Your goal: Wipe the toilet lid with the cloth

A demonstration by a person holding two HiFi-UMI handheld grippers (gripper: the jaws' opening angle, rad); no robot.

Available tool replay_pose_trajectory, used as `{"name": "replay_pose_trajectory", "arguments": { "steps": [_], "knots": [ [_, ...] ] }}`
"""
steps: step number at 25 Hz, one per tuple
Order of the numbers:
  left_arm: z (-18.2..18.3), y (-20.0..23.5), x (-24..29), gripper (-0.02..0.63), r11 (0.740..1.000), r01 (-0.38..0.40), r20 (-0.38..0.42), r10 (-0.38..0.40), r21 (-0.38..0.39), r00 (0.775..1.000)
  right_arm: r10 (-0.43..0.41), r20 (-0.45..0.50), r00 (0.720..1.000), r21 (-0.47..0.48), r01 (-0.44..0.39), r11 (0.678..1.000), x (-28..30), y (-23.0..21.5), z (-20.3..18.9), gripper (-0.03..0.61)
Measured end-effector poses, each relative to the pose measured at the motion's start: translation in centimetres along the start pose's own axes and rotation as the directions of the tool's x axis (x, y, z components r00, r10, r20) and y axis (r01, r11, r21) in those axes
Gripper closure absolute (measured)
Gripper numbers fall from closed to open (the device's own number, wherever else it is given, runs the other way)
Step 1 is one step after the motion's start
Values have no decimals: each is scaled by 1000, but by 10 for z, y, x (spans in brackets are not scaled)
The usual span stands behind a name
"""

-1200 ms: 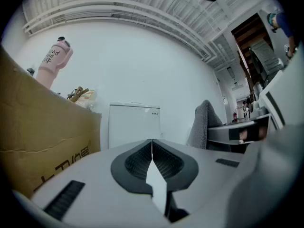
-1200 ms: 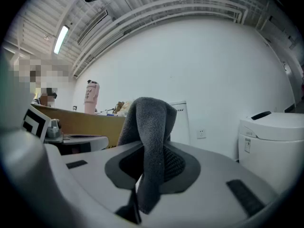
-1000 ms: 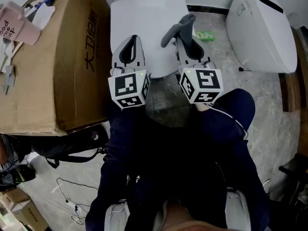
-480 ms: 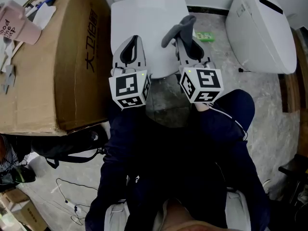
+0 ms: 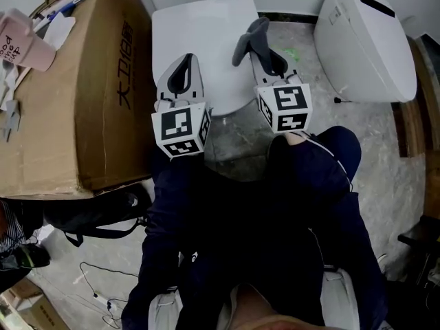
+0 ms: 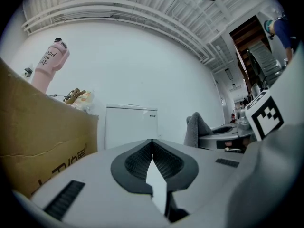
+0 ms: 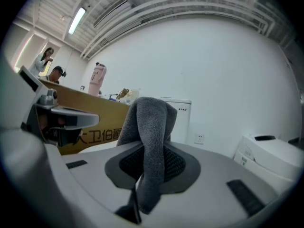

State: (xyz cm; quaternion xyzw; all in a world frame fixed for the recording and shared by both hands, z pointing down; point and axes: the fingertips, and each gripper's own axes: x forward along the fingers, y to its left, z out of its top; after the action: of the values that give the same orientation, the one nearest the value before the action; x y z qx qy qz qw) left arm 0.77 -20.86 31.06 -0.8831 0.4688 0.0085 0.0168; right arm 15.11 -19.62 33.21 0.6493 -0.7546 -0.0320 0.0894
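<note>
Toilet lid (image 5: pixel 199 26): white, closed flat, ahead of the person's knees. It lies between a cardboard box (image 5: pixel 75 95) on the left and a second toilet unit (image 5: pixel 364 40) on the right.
Cloth (image 5: pixel 249 36): grey towelling, a folded end standing out past the jaw tips over the right side of the lid.
Right gripper (image 5: pixel 265 55): clamped on the cloth. Its own view shows the fabric pinched between both pads, with a short tail hanging below.
Left gripper (image 5: pixel 185 64): jaws pressed together with nothing between them, held over the near left part of the lid.
Contact: not confirmed. The cloth appears to be clear of the lid, but the overhead angle does not settle this.
Step in hand (judged): bringing the cloth down to begin the first stroke.
Method advised: pitch the right gripper down so that the loose fold meets the surface, not the hard jaw tips. Use light, even pressure in overlapping passes from the far edge to the near edge.
Left gripper role: stay off the wiping path.
Risk: the cloth may drag out of the clamp if pressed hard.
</note>
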Motion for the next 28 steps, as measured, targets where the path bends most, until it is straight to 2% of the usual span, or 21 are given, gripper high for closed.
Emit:
{"name": "replay_pose_trajectory", "arguments": {
  "steps": [2,4,7,11,19,25,28],
  "knots": [
    [2,-1,1,597,1000,2,2,-2,-1,1000,19,-29,999,-96,-22,995,14,-7,3,514],
    [4,-3,0,597,1000,3,2,-3,4,1000,34,-58,998,-211,-46,976,31,-13,6,514],
    [4,-4,0,597,1000,-2,-3,2,0,1000,59,-108,992,-391,-98,915,58,-25,3,514],
    [6,-5,4,597,1000,-4,0,4,-22,1000,85,-176,981,-541,-168,824,99,-46,-4,514],
    [6,-4,7,597,999,-44,-8,44,-15,999,78,-279,957,-722,-263,640,184,-87,-36,514],
    [3,10,11,597,992,-126,-25,126,-13,992,93,-330,939,-760,-323,564,243,-95,-55,514],
    [-1,14,13,597,988,-154,-36,153,-10,988,82,-358,930,-786,-348,511,265,-98,-64,514]
  ]
}}
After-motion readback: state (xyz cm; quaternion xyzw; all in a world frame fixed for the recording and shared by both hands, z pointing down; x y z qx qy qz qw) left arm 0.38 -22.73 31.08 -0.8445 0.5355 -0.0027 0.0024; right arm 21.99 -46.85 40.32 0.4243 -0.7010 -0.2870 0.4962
